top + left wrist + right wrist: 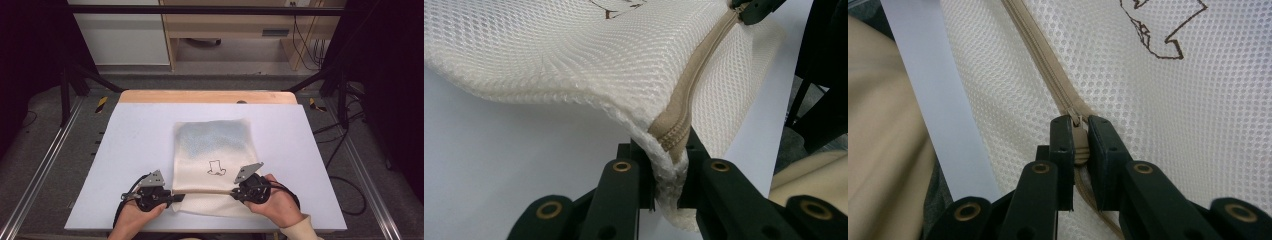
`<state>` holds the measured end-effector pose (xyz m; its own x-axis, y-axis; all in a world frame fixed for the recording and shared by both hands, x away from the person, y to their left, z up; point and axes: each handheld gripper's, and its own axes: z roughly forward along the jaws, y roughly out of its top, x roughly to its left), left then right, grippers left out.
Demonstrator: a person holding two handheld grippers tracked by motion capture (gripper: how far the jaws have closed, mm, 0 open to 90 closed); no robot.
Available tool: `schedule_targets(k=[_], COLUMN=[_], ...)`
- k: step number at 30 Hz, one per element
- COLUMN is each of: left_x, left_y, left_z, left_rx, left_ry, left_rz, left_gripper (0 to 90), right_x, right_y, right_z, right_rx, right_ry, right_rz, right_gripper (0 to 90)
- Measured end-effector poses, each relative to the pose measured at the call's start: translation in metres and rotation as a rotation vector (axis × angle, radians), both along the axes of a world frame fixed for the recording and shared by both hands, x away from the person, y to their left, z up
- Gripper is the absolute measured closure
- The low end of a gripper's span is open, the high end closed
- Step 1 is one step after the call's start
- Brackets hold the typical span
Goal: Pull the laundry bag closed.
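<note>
A cream mesh bag [212, 145] with a small brown line drawing lies on the white table [135, 135]; something bluish shows through its far half. A beige zipper [205, 191] runs across its near end. My left gripper [175, 198] is shut on the bag's left edge [669, 165] at the zipper's end, lifting the mesh a little. My right gripper [234, 192] is shut on the zipper pull [1079, 142] near the bag's right side. The right gripper's tip [749, 10] also appears far along the zipper [684, 95] in the left gripper view.
The table's near edge [200, 227] runs just under both hands. A wooden strip [207, 96] lines the far edge. Black frame posts [65, 90] and metal rails [35, 175] flank the table, with cables [345, 185] on the floor at right.
</note>
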<state>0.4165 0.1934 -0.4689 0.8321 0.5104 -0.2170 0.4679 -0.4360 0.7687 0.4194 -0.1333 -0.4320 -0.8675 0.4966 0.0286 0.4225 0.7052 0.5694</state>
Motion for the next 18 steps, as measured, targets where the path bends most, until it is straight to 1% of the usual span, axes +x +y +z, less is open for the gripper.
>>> schedule_targets(k=[4, 5, 8, 11, 14, 18], left_x=[-0.0001, -0.0001, -0.0003, -0.0002, -0.0003, -0.0005], left_y=[-0.0001, 0.0, -0.0003, -0.0001, -0.0002, -0.0003], left_z=[0.0, 0.0001, 0.0003, 0.0002, 0.0003, 0.0001], left_rx=[0.001, 0.0, -0.001, 0.0, -0.001, -0.002], left_ry=[-0.001, -0.002, -0.004, -0.004, -0.003, -0.005], left_rz=[0.0, 0.0, 0.0, 0.001, 0.0, 0.0], left_gripper=[82.3, 82.2, 82.3, 82.2, 82.2, 82.2], right_x=[-0.001, -0.0014, -0.0021, -0.0024, -0.0029, -0.0038], right_y=[-0.0036, -0.0041, -0.0052, -0.0064, -0.0077, -0.0094], right_z=[0.0006, 0.0009, 0.0006, 0.0005, 0.0004, 0.0012], right_rx=[0.007, 0.002, 0.013, 0.007, 0.017, 0.011], right_ry=[-0.001, -0.001, -0.002, -0.003, -0.001, -0.001], right_rz=[-0.009, -0.012, -0.012, -0.012, -0.014, -0.017], right_gripper=[81.9, 81.9, 81.9, 81.8, 81.9, 81.9])
